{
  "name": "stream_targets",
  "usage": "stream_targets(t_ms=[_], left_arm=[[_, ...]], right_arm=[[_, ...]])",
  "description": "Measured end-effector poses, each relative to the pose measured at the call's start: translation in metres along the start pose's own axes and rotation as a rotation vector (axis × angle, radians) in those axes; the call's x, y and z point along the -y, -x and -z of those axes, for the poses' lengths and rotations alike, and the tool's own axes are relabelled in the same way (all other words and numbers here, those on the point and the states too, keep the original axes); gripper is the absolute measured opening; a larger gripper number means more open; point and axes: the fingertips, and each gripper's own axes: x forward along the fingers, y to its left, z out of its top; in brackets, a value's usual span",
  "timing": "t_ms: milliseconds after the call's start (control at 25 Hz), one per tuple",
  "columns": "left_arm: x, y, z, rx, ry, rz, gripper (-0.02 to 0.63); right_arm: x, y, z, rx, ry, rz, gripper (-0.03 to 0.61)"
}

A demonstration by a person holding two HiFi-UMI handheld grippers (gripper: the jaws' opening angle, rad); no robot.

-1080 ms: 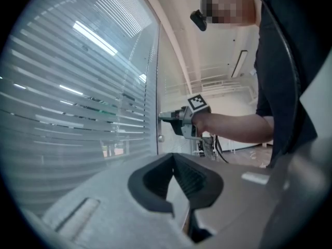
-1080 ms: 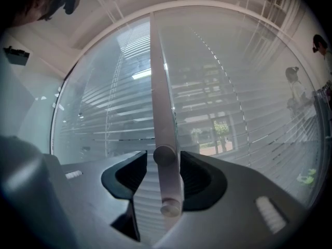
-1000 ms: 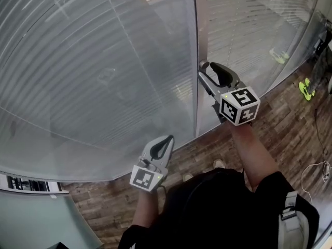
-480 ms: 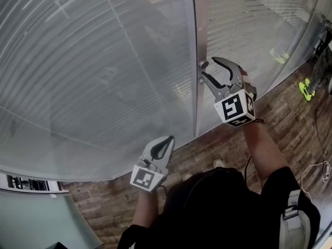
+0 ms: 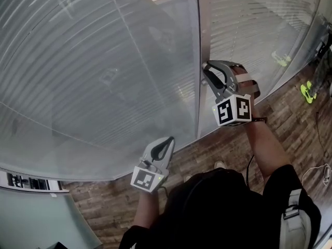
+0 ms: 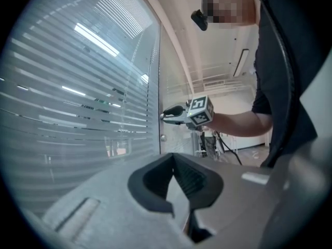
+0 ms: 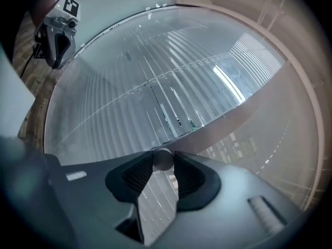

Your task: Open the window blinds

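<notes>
The left gripper (image 5: 169, 139) hangs low, jaws together with nothing between them, clear of the glass ahead of it. Above and beyond it, the blinds (image 5: 93, 66) lie with their slats nearly flat, only thin slits showing through, so the opening itself looks not yet done. To its right and higher, the right gripper (image 5: 206, 70) has just been closing its jaws, and its pads pinch the small round knob (image 7: 163, 158) on the frame post (image 5: 204, 35). As I judge it, what remains is turning that knob until the slats tilt open.
</notes>
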Motion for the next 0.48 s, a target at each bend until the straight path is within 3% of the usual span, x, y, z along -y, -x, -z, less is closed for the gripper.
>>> stream_targets(t_ms=[280, 480], left_arm=[[-0.0031, 0.0018, -0.0001, 0.010, -0.001, -0.016, 0.003], [-0.0071, 0.0044, 0.0019, 0.006, 0.007, -0.034, 0.004]], right_arm=[[-0.0001, -0.0004, 0.0009, 0.010, -0.034, 0.002, 0.129], [0.0029, 0.0001, 0.0011, 0.032, -0.166, -0.004, 0.127]])
